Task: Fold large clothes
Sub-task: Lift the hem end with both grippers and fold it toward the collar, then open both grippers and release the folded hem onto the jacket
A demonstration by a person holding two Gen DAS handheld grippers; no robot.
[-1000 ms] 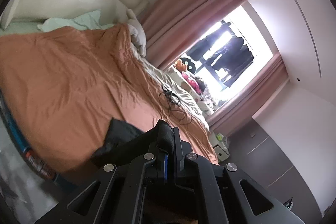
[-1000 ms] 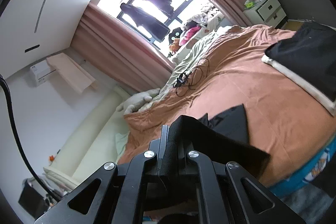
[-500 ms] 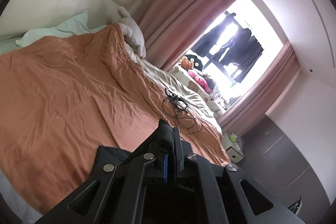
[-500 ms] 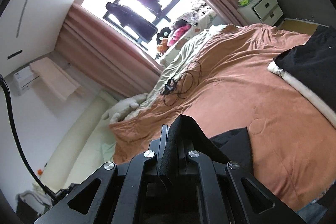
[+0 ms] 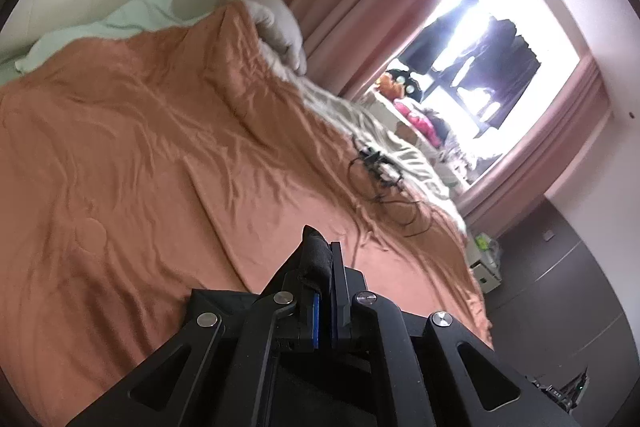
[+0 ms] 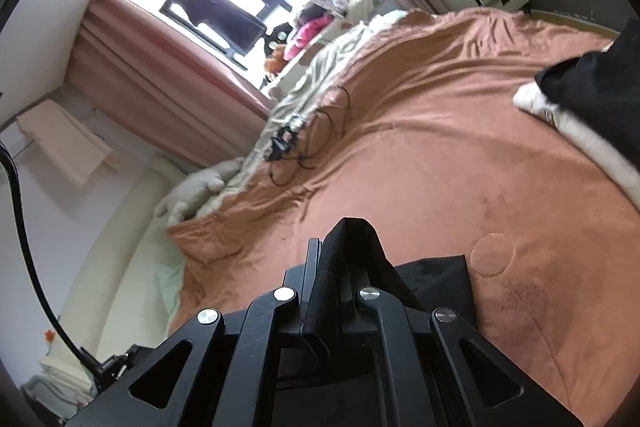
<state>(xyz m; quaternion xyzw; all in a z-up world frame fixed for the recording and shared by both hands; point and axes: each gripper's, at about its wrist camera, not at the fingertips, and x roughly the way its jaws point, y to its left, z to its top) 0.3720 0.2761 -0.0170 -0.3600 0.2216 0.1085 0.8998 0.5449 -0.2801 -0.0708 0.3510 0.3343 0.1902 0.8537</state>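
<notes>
Both grippers have swept farther over the orange bedspread (image 5: pixel 168 155) than a second ago. The left gripper (image 5: pixel 326 259) and right gripper (image 6: pixel 340 247) each stay clamped on the black garment (image 6: pixel 436 279), carrying its edge forward to fold it

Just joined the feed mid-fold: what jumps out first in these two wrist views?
The rust-orange bedspread fills both views. Low in each frame, the left gripper and right gripper are each shut on black garment fabric. Beyond, a tangled black cable lies near the bed's window side, and the bright window has dark clothes hanging in it.
</notes>
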